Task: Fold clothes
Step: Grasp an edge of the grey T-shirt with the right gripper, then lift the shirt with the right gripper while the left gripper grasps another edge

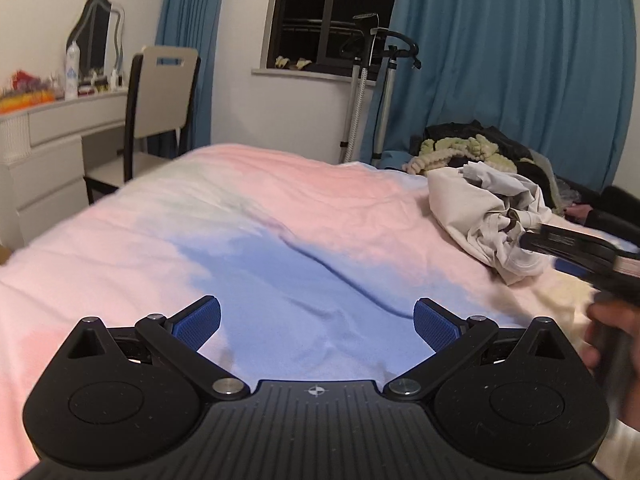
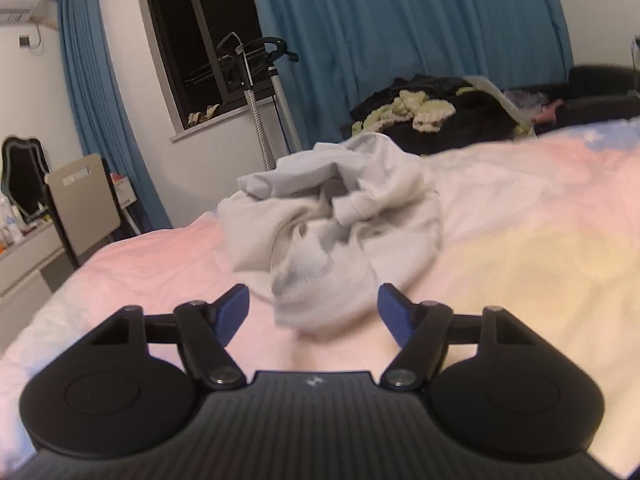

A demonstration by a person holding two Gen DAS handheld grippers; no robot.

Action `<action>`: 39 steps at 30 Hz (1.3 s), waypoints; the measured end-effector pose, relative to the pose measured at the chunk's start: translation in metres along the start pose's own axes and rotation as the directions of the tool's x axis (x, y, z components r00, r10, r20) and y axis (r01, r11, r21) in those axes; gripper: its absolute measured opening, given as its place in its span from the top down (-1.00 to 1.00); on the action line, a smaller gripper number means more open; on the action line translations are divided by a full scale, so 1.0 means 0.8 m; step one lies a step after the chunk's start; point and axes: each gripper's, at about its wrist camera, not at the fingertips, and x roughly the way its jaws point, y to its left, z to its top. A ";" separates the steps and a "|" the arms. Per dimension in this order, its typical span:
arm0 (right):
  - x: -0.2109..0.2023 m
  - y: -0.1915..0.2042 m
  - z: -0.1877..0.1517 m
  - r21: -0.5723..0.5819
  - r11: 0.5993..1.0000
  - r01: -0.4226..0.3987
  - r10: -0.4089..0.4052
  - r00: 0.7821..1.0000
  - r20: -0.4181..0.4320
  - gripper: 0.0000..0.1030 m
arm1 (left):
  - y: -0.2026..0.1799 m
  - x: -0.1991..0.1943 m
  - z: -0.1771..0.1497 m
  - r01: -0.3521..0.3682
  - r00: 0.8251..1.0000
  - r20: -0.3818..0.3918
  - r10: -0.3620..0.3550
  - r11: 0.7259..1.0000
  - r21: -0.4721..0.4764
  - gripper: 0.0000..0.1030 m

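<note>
Spread wide, the right gripper (image 2: 313, 312) has its blue pads (image 2: 394, 312) flanking the near edge of a crumpled pale garment (image 2: 336, 232), not closed on it. That garment lies bunched just ahead of the jaws on a pink, blue and yellow bedspread (image 2: 520, 248), with a ribbed cuff showing amid the folds. Equally wide, the left gripper (image 1: 316, 320) holds nothing; between its jaws lies only the blue part of the bedspread (image 1: 280, 264), while the garment (image 1: 480, 216) sits well ahead to their right, the right gripper (image 1: 532, 240) at its edge. Beyond, dark and green clothes (image 2: 424, 112) are heaped before blue curtains (image 2: 400, 32).
</note>
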 end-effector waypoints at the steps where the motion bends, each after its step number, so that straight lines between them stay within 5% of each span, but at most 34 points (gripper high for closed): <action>1: 0.013 0.005 0.001 -0.021 1.000 0.017 -0.017 1.000 -0.013 -0.21 | 0.000 0.005 -0.002 0.016 1.000 -0.011 -0.016 1.000 -0.003 -1.00; 2: 0.026 0.009 0.001 -0.044 0.998 0.036 -0.037 0.999 -0.027 -0.11 | -0.001 0.011 -0.004 0.031 0.999 -0.025 -0.031 1.000 -0.002 -1.00; 4: 0.049 0.016 0.001 -0.100 0.992 0.078 -0.083 0.995 -0.056 0.40 | -0.006 0.021 -0.009 0.059 0.997 -0.049 -0.059 0.998 0.004 -1.00; 7: 0.050 0.012 0.005 -0.124 0.986 0.109 -0.118 0.991 -0.062 0.70 | -0.008 0.027 -0.012 0.081 0.995 -0.054 -0.080 0.997 0.017 -1.00; 19: -0.132 -0.010 0.032 -0.101 0.995 0.013 -0.014 1.000 -0.009 0.78 | -0.010 -0.002 -0.006 0.158 0.987 -0.010 -0.159 0.987 -0.031 -1.00; 24: -0.221 0.011 0.022 -0.188 0.977 -0.099 0.086 0.993 -0.079 0.78 | -0.004 -0.025 0.001 0.213 0.977 0.015 -0.212 0.975 -0.058 -1.00; 32: -0.304 0.060 -0.049 -0.231 0.928 -0.292 0.220 0.931 -0.290 0.78 | 0.008 -0.089 0.011 0.347 0.935 0.102 -0.339 0.934 -0.081 -1.00; 33: -0.308 0.068 -0.060 -0.234 0.919 -0.318 0.238 0.919 -0.314 0.89 | 0.008 -0.094 0.011 0.363 0.929 0.108 -0.354 0.928 -0.082 -1.00; 35: -0.315 0.083 -0.079 -0.253 0.896 -0.365 0.263 0.895 -0.359 0.92 | 0.003 -0.097 0.011 0.372 0.926 0.100 -0.365 0.925 -0.073 -1.00; 39: -0.321 0.098 -0.102 -0.330 0.867 -0.374 0.232 0.888 -0.397 0.91 | -0.003 -0.085 0.006 0.373 0.928 0.042 -0.371 0.925 -0.075 -1.00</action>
